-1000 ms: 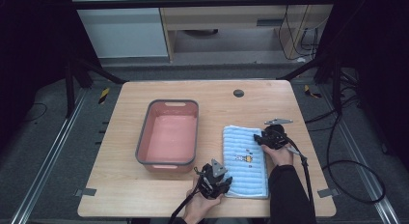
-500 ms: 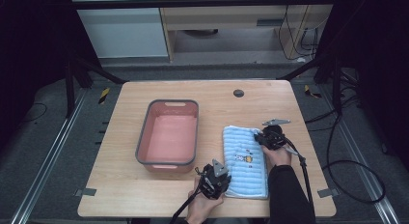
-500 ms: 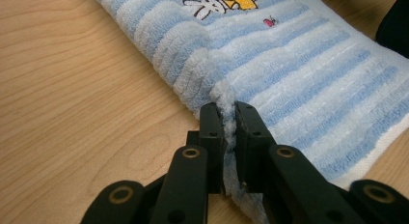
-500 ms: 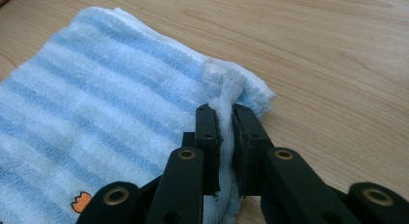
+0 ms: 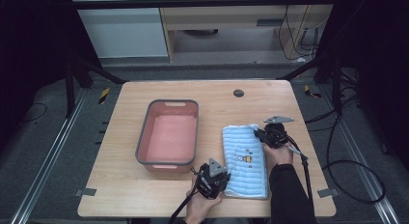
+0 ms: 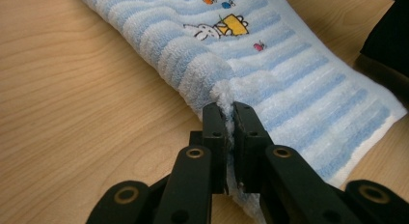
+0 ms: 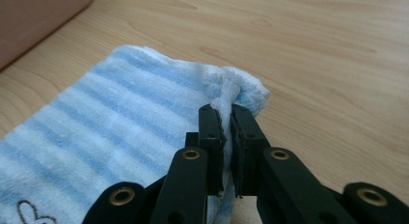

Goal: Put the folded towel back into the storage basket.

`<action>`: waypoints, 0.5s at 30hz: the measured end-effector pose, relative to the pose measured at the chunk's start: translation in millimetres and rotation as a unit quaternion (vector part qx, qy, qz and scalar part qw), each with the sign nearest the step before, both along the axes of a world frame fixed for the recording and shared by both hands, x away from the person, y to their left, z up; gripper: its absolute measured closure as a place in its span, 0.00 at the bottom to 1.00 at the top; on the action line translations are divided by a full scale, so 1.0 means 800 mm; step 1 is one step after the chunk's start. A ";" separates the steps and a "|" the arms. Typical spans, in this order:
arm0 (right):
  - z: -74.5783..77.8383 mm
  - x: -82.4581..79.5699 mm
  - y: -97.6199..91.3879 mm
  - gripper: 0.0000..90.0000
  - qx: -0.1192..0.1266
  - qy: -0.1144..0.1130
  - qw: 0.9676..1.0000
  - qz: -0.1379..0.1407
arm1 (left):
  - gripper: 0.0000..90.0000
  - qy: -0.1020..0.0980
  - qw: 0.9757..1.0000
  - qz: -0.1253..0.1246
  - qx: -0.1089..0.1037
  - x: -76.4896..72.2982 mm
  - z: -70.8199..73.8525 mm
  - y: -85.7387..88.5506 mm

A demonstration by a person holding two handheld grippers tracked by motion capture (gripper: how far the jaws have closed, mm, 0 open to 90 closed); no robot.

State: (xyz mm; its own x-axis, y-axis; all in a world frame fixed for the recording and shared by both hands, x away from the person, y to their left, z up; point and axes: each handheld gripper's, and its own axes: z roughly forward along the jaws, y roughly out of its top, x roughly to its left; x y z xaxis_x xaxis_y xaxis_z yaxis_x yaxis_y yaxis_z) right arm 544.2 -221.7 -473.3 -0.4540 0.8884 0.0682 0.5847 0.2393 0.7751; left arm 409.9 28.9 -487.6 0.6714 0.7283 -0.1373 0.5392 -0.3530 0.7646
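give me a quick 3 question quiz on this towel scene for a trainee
1. True or false: the left gripper has its jaws closed on an edge of the striped towel.
2. Multiple choice: where does the pink bin sit relative to the towel in the high view? A) on top of it B) to its left, apart from it C) to its right, touching it
3. Fill in: the right gripper pinches the towel at a ____ of the cloth.

Key
1. True: terry cloth is bunched between the jaws.
2. B
3. Corner: the cloth puckers where the jaws clamp it, with the wooden table beyond.
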 end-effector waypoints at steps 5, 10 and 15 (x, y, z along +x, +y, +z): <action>0.018 -0.006 0.004 0.94 0.005 -0.020 1.000 0.007 | 0.94 -0.007 1.000 0.003 -0.013 0.000 0.012 0.008; 0.033 -0.010 0.005 0.94 0.010 -0.033 0.999 0.007 | 0.94 -0.015 1.000 -0.002 -0.020 0.000 0.027 0.014; 0.052 -0.015 0.009 0.94 0.004 -0.052 0.999 0.011 | 0.94 -0.028 0.999 -0.002 -0.020 0.000 0.042 0.021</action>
State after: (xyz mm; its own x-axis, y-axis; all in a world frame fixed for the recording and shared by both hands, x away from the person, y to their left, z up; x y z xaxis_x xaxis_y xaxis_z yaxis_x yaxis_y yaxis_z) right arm 532.1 -214.6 -431.7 -0.4786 0.8776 0.0268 0.4955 0.2448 0.8334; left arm 410.1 46.0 -453.8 0.6821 0.7197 -0.1295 0.4944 -0.3233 0.8069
